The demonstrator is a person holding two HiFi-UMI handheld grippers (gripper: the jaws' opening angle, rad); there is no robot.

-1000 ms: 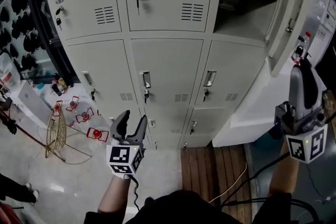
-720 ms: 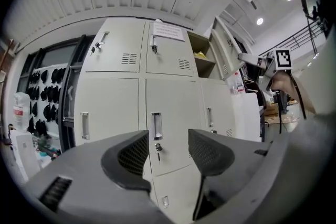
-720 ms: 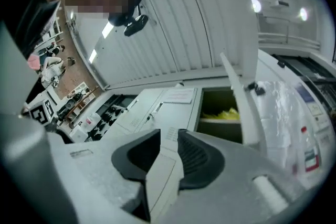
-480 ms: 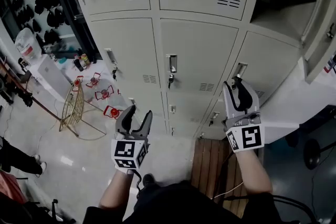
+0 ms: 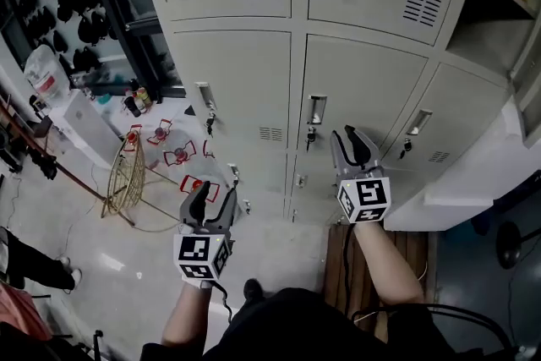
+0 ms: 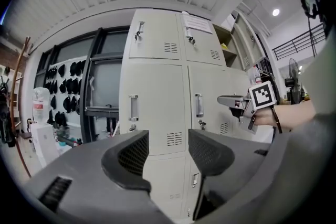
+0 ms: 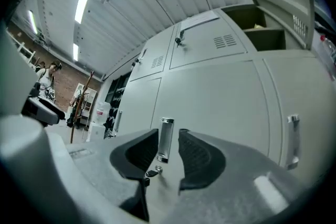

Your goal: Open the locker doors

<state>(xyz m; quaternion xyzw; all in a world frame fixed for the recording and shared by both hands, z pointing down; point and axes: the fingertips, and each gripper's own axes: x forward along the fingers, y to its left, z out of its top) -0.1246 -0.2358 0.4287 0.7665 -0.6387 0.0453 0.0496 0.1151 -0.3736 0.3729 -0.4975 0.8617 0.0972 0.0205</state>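
Risk: the right tongs (image 5: 348,134), spread and just closing a little, stand short of the closed middle locker door (image 5: 363,76). Its handle (image 7: 165,139) lines up between them, unpinched. A bite on the key (image 7: 151,172) below, or a locked door, would likely spoil the pull.
Left tongs (image 5: 211,197): spread, empty.
Room: pale floor (image 5: 110,266), wooden boards (image 5: 336,266), wire basket (image 5: 125,182).
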